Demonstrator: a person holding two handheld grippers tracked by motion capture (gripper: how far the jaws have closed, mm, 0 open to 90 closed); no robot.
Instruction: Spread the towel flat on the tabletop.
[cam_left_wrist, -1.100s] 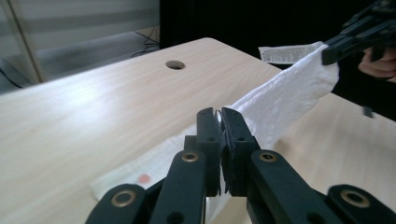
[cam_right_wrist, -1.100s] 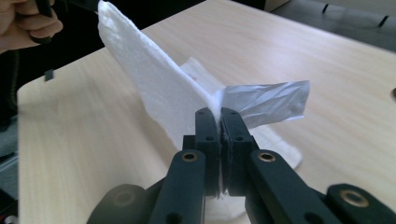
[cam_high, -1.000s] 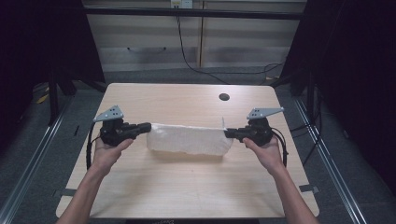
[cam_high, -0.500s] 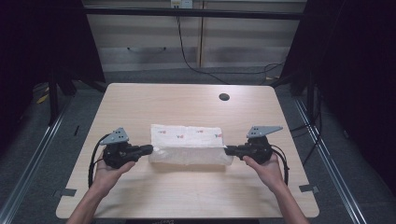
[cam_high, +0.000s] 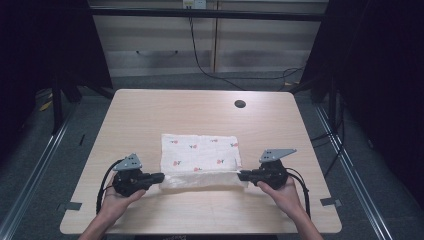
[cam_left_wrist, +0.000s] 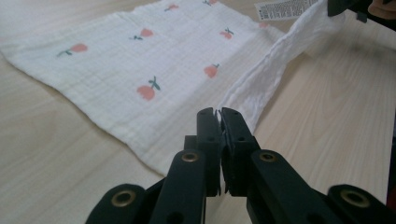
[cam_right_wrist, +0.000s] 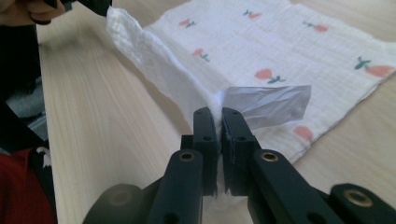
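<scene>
Folding a printed cloth toward the near table edge, near corners pinched, far part already laid flat.

Left gripper, lower left of the high view: jaws clamped on the near-left corner of the cloth, fabric squeezed between the pads as seen in the left gripper view. Needs a firm pinch until the corner touches wood; no early let-go.

Cloth: centre of the high view, on the table, white with small red flower print, far part flat, near edge lifted into a taut rolled strip running between both grippers. Best kept taut and level so the fold line stays straight; slack would bunch the strip. Worth matching the near edge to the far edge before release, corners over corners.

Care label, centre of the right gripper view: sticking out beside the jaws, just off the pinched corner. Better tucked under, not trapped in the fold.

Right gripper, lower right of the high view: jaws closed on the near-right corner, cloth pressed between the pads in the right gripper view. Should go down in step with the left, same height, same pace, then open both together.
</scene>
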